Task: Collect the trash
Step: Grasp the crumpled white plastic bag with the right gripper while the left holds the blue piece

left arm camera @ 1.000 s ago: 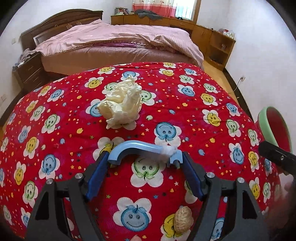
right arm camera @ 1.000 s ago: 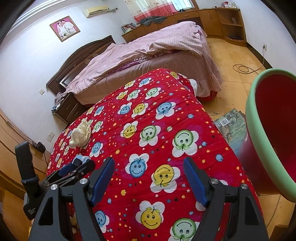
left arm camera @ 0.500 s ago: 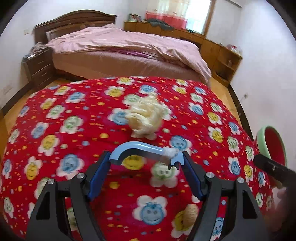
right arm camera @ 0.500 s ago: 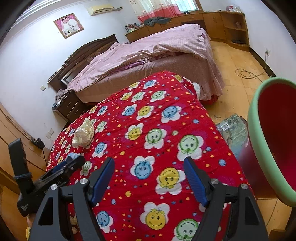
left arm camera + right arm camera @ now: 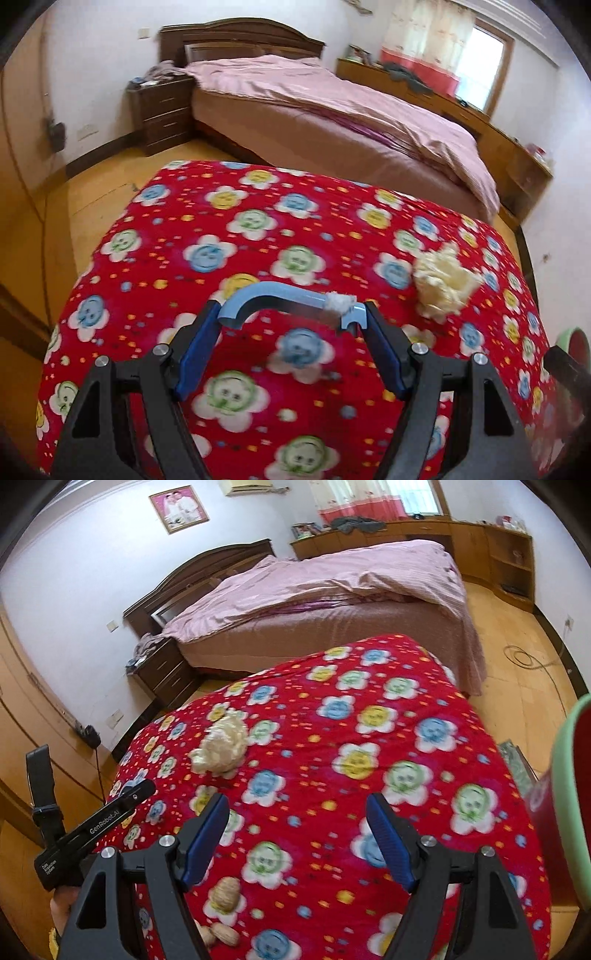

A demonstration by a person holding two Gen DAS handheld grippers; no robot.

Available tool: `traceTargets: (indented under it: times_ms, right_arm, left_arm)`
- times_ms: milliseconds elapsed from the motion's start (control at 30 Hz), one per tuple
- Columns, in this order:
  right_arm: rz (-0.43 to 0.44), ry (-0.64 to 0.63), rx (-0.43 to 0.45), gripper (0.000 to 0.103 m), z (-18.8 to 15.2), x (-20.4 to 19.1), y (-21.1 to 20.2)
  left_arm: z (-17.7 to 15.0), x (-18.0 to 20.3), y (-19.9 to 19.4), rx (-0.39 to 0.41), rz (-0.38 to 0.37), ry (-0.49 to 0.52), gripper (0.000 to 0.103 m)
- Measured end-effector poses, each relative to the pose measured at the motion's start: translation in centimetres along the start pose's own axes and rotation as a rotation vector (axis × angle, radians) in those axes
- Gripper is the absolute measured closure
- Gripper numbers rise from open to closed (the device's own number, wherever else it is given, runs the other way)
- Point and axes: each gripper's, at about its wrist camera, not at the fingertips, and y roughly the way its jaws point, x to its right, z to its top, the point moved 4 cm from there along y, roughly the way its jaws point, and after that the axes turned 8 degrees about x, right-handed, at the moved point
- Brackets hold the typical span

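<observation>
here, left gripper [image 5: 291, 325] fingers clamp blue hook [image 5: 280, 299]; its body reads "genrobot.ai"; right gripper [image 5: 297, 819] fingers spread, empty.

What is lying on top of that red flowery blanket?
On the red blanket lie a crumpled paper wad and peanut shells near the front edge. Whatever is beneath the blanket is covered.

Bin [image 5: 570, 812] cut off at right edge

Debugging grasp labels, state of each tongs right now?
Left tongs: shut on a blue scraper with white fluff stuck on it.
Right tongs: open, empty.
</observation>
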Motion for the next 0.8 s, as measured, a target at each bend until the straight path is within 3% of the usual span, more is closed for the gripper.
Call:
traceTargets:
  times_ms: [267, 633, 733, 800]
  right_arm:
    - [0.015, -0.054, -0.031, 0.025, 0.2, -3.7, 4.0]
    - [0.023, -0.103, -0.069, 0.028, 0.3, -7.1, 8.8]
    - [0.009, -0.114, -0.086, 0.044, 0.2, -7.4, 10.0]
    - [0.007, -0.122, -0.106, 0.064, 0.0, -7.5, 10.6]
  left_arm:
    - [-0.1, -2.5, 1.0, 0.016, 0.114, -0.026, 0.027]
    - [-0.6, -3.6, 2.0, -0.018, 0.112, -0.073, 0.027]
    - [-0.7, -3.6, 2.1, -0.022, 0.109, -0.077, 0.027]
    - [-0.6, -3.6, 2.1, -0.021, 0.108, -0.077, 0.027]
